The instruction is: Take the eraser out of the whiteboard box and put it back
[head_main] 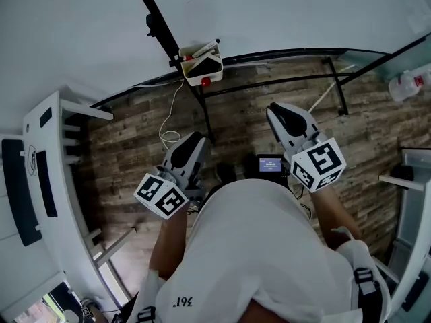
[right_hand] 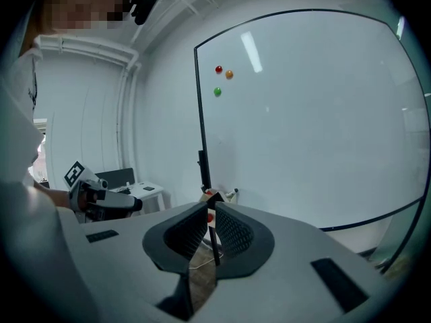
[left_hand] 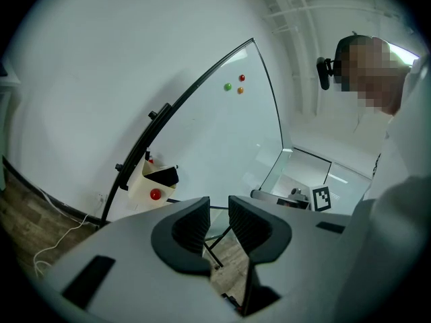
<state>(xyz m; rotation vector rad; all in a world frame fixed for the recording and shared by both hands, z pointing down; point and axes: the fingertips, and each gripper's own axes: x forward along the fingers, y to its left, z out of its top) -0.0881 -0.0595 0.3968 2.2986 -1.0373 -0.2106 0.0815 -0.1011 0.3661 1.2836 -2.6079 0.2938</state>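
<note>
Eraser, a black wedge-shaped block (head_main: 209, 64), lies in the cream plastic whiteboard box (head_main: 192, 77), well ahead of both sets of fingers. The left gripper (left_hand: 217, 210) jaws stand slightly apart, empty. The right gripper (right_hand: 207, 214) jaws stand barely apart, empty. Risk: ribbed black pads arriving this narrow would likely shove the eraser or tip the thin-walled box instead of gripping.

White shirt (head_main: 262, 247), grey marker-cubed grippers (head_main: 199, 137) (head_main: 271, 108)

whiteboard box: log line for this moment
eraser in whiteboard box | left gripper open, empty | right gripper barely open, empty | both away from box
</note>
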